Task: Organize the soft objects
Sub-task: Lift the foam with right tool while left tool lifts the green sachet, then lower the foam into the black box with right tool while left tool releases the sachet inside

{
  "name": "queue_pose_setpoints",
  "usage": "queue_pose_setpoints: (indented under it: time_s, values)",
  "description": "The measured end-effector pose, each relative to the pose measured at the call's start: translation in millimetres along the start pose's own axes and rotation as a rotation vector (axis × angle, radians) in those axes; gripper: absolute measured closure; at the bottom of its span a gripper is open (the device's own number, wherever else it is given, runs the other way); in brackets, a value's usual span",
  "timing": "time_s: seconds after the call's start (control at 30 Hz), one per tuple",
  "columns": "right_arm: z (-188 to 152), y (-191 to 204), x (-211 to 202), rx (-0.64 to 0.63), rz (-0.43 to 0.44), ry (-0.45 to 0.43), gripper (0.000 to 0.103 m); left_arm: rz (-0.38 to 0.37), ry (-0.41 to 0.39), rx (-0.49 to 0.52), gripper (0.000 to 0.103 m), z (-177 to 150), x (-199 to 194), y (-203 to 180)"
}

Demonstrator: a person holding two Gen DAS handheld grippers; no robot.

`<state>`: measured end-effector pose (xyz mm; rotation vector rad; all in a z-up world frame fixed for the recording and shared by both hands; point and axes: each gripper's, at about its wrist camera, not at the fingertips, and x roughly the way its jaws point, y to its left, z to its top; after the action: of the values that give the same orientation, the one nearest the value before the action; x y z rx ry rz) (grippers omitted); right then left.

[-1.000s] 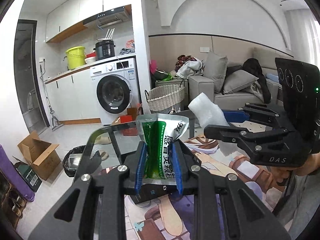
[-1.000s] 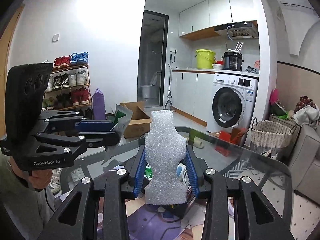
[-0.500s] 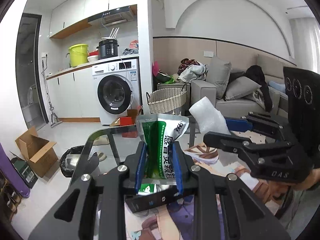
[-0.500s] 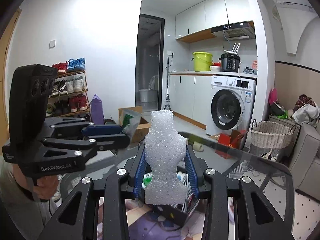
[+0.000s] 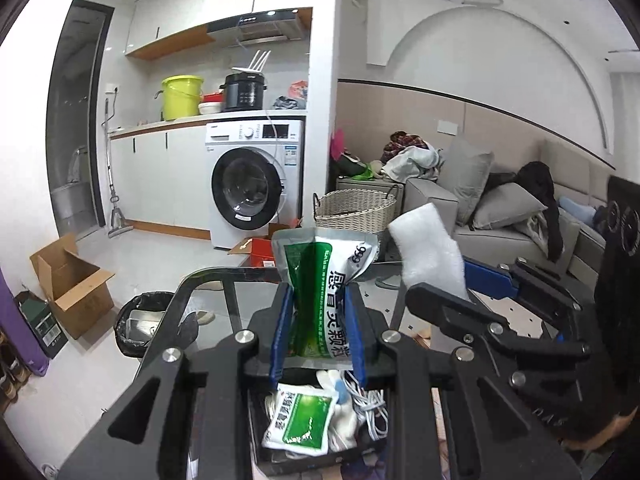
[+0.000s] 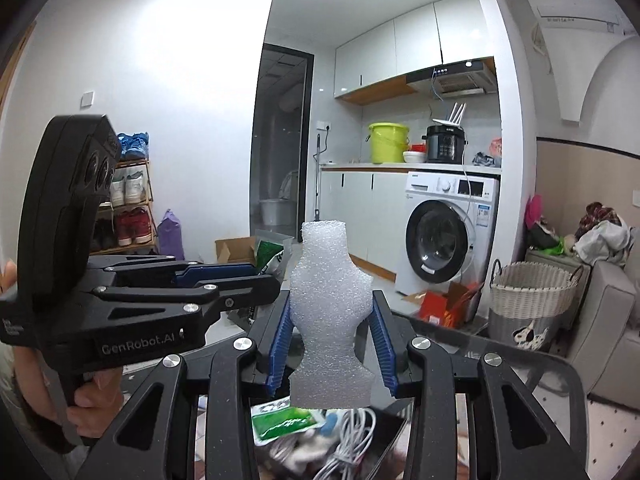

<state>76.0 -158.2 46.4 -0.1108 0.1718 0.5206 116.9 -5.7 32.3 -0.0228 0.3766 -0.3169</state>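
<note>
Soft goods fill both my grippers: my left gripper (image 5: 317, 330) pinches a green-and-silver medicine pouch (image 5: 323, 280) upright between its blue pads, and my right gripper (image 6: 331, 344) squeezes a white foam piece (image 6: 329, 312) at its narrow waist. Compared with a second ago, both views have tilted so that a dark tray (image 5: 320, 462) now shows right below the jaws, where before I saw mostly the printed mat on the glass tabletop (image 5: 208, 300); I judge that both items are arriving over their drop-off and releasing comes next. Inside the tray lie another green sachet (image 5: 300, 426), white cables (image 6: 352, 436) and some pale soft things I cannot identify. Most of the tray is blocked by my own gripper bodies, so I cannot tell how much free room is left or where its far wall runs. In the left view the foam is partly cut off behind the other gripper's arm.
</note>
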Motion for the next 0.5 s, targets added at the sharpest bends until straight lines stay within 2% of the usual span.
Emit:
queue_pose_setpoints:
  time_s: [0.17,0.3,0.5]
  values:
    - [-7,-14,17,0.047,-0.009,0.048,0.066,-0.002,0.053,-0.067,0.079,0,17,8]
    - [-16,-22,27,0.062,-0.007,0.108,0.066,0.0,0.135,-0.087,0.078,-5,35,7]
    - [-37,-28,59,0.083,0.004,0.289,0.066,-0.017,0.271,-0.115,0.078,-18,62,12]
